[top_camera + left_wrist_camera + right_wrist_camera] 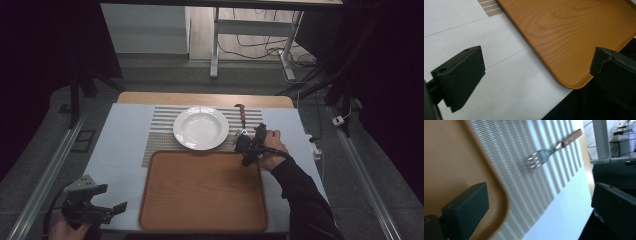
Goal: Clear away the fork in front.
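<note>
Left gripper [112, 210] hangs at the near left corner of the counter [120, 150], jaws spread wide and holding nothing, the wooden tray [202, 190] just off to its right. Further out, the right gripper [246, 142] hovers past the tray's far right corner, jaws spread too. The wooden-handled fork [549, 152] lies just ahead of it on the striped placemat [524, 190], the white plate [200, 127] to its left.

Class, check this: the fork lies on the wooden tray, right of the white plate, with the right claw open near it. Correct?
Not quite. The fork lies on the striped placemat, beyond the wooden tray, as the high view shows. It is right of the white plate, and the right claw is open nearby.
</note>
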A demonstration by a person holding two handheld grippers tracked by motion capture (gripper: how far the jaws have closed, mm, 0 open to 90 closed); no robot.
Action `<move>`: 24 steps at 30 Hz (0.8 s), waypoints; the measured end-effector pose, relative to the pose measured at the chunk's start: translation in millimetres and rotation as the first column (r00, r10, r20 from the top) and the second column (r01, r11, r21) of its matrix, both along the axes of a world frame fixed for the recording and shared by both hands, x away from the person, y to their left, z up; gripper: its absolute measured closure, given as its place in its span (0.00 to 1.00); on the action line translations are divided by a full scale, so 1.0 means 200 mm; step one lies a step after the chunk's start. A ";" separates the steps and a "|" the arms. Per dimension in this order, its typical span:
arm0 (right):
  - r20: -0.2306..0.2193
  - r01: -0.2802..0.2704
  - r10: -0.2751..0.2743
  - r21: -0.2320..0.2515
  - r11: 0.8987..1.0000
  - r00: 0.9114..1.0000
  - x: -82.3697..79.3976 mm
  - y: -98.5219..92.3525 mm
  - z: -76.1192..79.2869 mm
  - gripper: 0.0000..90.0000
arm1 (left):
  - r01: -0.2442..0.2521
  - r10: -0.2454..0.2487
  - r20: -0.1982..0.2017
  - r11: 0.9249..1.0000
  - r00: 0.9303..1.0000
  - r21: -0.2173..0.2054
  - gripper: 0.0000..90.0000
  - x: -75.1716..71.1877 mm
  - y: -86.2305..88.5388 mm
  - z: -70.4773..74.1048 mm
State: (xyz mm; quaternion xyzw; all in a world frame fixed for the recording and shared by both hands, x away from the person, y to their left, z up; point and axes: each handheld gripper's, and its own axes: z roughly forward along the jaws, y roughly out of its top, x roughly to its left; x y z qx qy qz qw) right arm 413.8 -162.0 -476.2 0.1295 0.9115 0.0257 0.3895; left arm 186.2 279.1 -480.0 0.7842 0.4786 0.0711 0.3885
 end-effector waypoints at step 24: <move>-0.030 -0.101 0.097 -0.140 0.985 0.995 0.22 0.07 -0.21 0.71 | 0.009 -0.009 -0.003 1.000 1.000 -0.003 0.00 0.00 0.00 0.00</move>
